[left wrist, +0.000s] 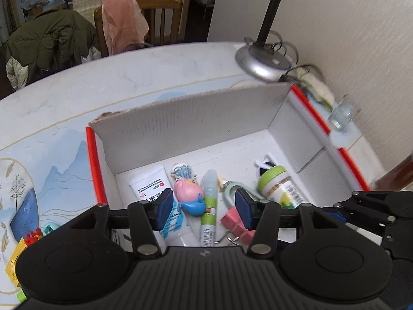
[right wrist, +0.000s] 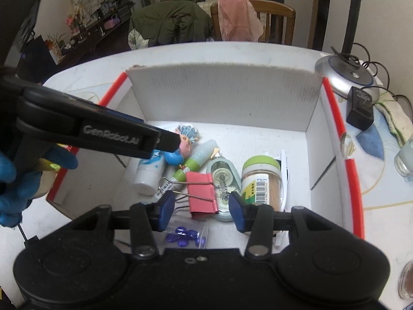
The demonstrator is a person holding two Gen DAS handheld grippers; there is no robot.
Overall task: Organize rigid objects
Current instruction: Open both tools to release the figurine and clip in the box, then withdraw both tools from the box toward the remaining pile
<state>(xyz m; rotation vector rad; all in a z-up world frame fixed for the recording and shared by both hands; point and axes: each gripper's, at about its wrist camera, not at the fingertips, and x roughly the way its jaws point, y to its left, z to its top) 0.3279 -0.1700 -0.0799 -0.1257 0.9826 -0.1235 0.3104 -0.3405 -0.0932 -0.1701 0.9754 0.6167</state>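
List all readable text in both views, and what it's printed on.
"GenRobot.AI": on the side of the left gripper, seen in the right wrist view.
Correction tape: lettering on its clear body, too blurred to read.
White tube: Chinese print, too small to read.
Green-capped jar: barcode and label, digits unreadable.
Glue stick: barcode and label, unreadable.

Red-edged white box, pink binder clip

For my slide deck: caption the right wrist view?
Open right gripper above white box holding pink binder clip, jar, toys.
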